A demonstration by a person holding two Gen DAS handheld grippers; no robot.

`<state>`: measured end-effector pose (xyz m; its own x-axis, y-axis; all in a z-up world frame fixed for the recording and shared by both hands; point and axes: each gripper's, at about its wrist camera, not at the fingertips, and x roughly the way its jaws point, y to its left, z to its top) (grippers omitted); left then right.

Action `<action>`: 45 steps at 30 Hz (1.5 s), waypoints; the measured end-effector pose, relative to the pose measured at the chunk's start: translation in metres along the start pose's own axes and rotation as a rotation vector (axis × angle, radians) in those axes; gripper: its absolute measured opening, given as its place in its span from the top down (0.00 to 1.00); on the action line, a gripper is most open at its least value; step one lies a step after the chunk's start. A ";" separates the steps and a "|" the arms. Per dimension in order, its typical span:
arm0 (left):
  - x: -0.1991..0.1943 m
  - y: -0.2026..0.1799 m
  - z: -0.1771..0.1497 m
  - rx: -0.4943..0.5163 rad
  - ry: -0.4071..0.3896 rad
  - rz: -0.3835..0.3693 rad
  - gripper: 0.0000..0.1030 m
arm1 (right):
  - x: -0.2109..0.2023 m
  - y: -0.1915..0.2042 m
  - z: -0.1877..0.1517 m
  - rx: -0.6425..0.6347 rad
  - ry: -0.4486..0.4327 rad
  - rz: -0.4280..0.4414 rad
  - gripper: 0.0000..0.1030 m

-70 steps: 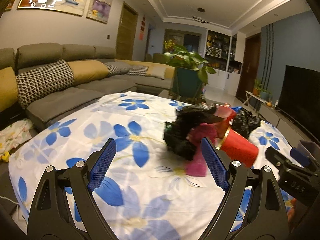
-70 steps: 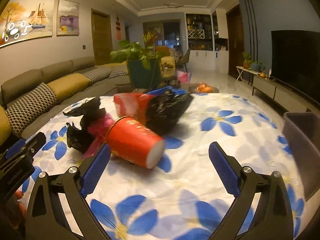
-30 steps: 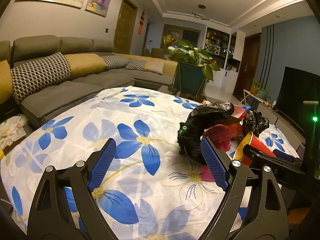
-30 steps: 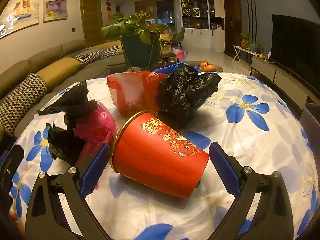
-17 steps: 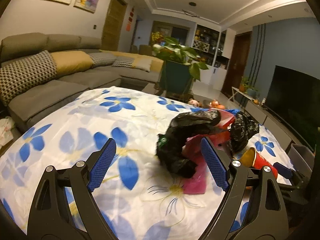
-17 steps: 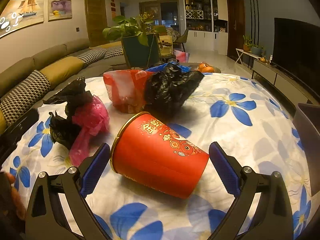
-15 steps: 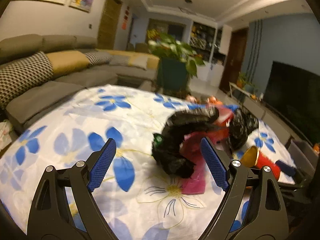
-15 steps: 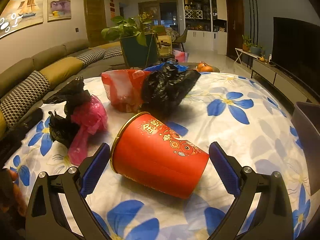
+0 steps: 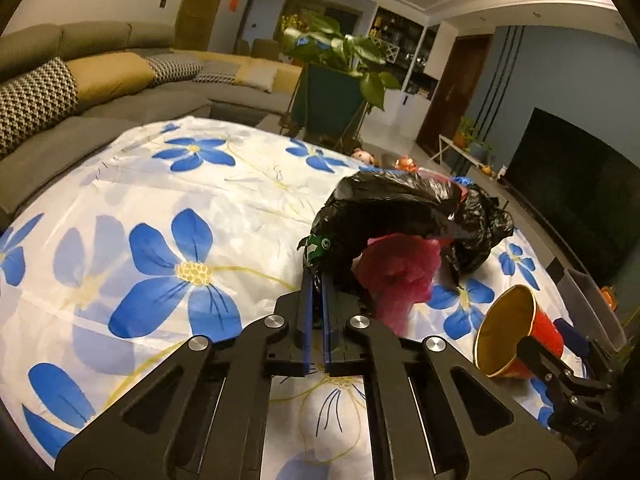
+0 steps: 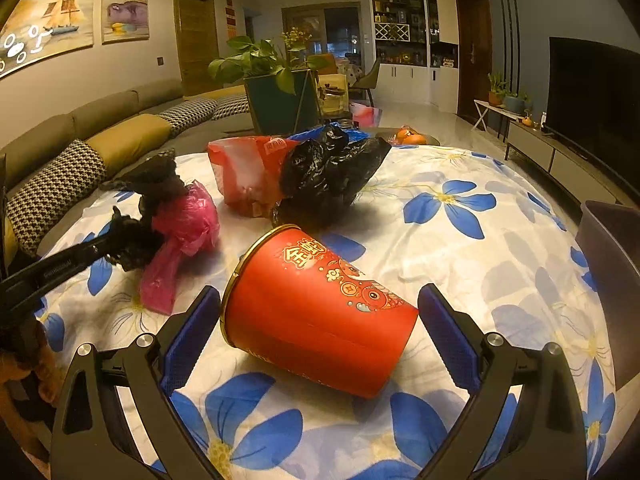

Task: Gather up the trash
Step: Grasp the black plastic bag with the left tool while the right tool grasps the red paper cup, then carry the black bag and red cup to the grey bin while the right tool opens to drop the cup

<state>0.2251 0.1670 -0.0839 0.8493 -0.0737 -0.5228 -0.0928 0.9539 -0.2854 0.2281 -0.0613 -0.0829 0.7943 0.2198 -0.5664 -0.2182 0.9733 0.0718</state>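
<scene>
My left gripper (image 9: 316, 280) is shut on the near edge of a crumpled black plastic bag (image 9: 384, 212) that lies on the flowered tablecloth (image 9: 160, 208) with a pink bag (image 9: 396, 268) against it. In the right wrist view the same black bag (image 10: 148, 184) and pink bag (image 10: 180, 232) lie at the left. My right gripper (image 10: 320, 320) is open, its jaws on either side of a red paper cup (image 10: 316, 312) lying on its side; the cup also shows in the left wrist view (image 9: 516, 336). A second black bag (image 10: 328, 172) and a red-and-white bag (image 10: 248, 176) lie behind.
A grey bin (image 10: 612, 272) stands at the table's right edge. A potted plant (image 10: 276, 92) stands beyond the table. A sofa with cushions (image 9: 80, 80) runs along the left. A TV (image 10: 592, 92) is on the right wall.
My left gripper has moved forward to the black bag and closed on its edge. My right gripper has stayed open around the red cup.
</scene>
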 end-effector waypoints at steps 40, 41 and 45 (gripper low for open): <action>-0.081 -0.105 -0.011 0.101 -0.149 -0.135 0.99 | -0.079 -0.072 -0.011 0.077 -0.117 -0.060 0.08; -0.081 -0.109 -0.011 0.106 -0.147 -0.140 0.99 | -0.080 -0.075 -0.012 0.078 -0.118 -0.060 0.08; -0.078 -0.121 -0.012 0.122 -0.145 -0.151 0.99 | -0.084 -0.082 -0.012 0.086 -0.125 -0.066 0.08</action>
<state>0.1633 0.0543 -0.0185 0.9153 -0.1838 -0.3584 0.0967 0.9641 -0.2474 0.1719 -0.1606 -0.0512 0.8710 0.1564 -0.4657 -0.1178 0.9868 0.1111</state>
